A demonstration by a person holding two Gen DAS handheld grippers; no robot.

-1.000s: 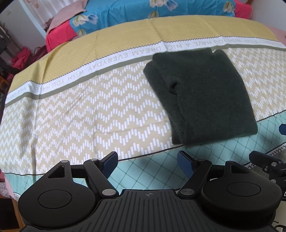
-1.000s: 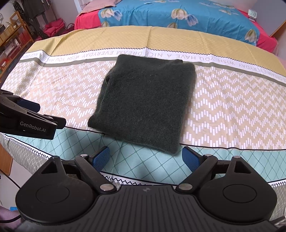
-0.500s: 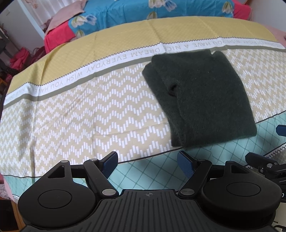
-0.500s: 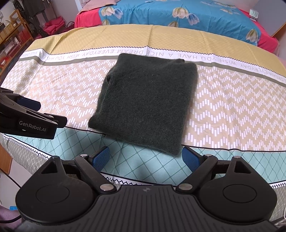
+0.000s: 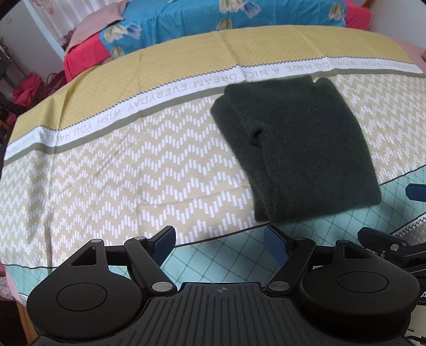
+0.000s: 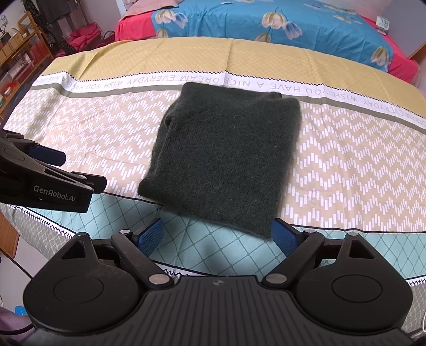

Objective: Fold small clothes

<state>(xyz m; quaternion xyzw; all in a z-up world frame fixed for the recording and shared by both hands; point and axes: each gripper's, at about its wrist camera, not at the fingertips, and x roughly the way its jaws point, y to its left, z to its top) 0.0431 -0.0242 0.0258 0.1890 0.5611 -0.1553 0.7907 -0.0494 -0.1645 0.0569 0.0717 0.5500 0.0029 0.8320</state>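
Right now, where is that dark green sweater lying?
The folded dark green sweater lies on the patterned sheet, centred in the right wrist view, its far edge touching the lettered white band.

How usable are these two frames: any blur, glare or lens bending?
Left wrist view: sharp, even daylight, no glare; the printed band bows from fisheye bending. Right wrist view: equally sharp; the sweater reads as dark with little texture, and corners vignette black.

Patterned bedsheet (image 6: 346,165) over the work surface; blue floral bed (image 6: 266,24) at 12 o'clock; wooden shelving (image 6: 18,58), probably cluttered, at 10 o'clock.
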